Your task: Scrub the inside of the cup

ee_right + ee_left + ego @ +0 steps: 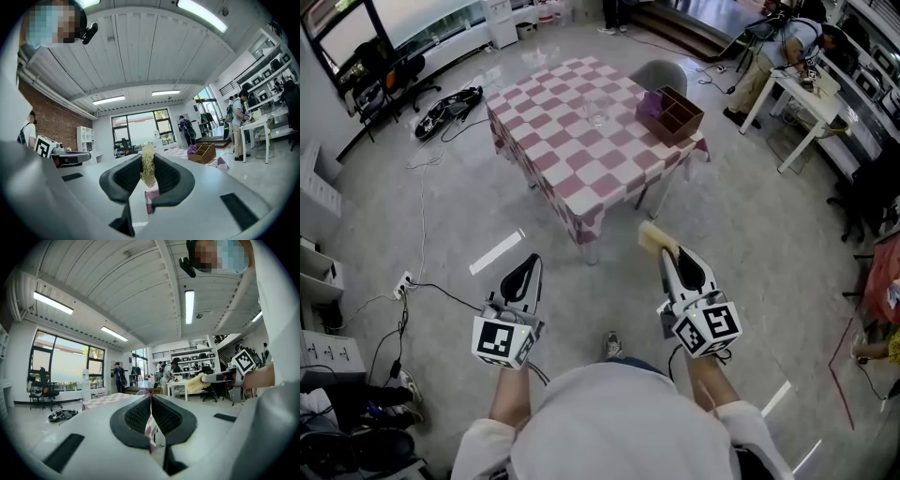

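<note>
I hold both tools level and side by side over the floor, pointing at the pink-checked surface (551,141). My left tool (530,262) is pinched together, empty. My right tool (667,251) clamps a yellow fibrous sponge (653,238). The clear glass cup (596,114) stands near the surface's middle.

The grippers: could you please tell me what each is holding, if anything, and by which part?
The right gripper pinches a yellow sponge by its near end; the rest sticks out ahead. The left gripper holds nothing.
</note>
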Available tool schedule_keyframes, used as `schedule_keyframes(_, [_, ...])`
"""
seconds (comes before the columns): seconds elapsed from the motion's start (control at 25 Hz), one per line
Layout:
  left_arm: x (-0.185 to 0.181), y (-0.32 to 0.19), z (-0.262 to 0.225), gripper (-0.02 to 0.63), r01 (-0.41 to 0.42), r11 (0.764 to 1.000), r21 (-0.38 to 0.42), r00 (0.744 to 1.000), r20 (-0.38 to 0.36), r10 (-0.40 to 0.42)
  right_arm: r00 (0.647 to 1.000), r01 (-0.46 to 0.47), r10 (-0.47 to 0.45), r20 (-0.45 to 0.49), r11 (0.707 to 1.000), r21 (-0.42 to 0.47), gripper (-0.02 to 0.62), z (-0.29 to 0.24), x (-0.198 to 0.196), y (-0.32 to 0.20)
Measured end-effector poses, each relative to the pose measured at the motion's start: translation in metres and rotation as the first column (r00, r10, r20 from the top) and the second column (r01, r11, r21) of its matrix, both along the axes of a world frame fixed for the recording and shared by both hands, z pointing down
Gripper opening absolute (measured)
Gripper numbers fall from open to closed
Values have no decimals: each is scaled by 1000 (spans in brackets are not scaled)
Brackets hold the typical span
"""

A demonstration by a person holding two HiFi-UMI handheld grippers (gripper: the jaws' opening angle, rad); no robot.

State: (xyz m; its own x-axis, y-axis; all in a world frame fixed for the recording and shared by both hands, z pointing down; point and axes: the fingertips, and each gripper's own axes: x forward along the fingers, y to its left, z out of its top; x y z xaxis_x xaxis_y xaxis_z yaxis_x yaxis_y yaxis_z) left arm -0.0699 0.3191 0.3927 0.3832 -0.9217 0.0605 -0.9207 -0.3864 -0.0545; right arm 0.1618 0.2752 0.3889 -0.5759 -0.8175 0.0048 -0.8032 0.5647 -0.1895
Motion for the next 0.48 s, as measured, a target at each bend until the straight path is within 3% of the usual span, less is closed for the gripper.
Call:
schedule_keyframes(0.32, [18, -46, 6, 32, 22, 1000, -12, 1000, -7, -22, 999, 32, -32, 22, 999, -11, 87, 6, 15, -54])
schedule_keyframes(0.48, [10, -54, 10, 32, 53, 998, -29, 998, -11, -54, 998, 48, -47, 31, 998, -30, 87, 13, 10, -67])
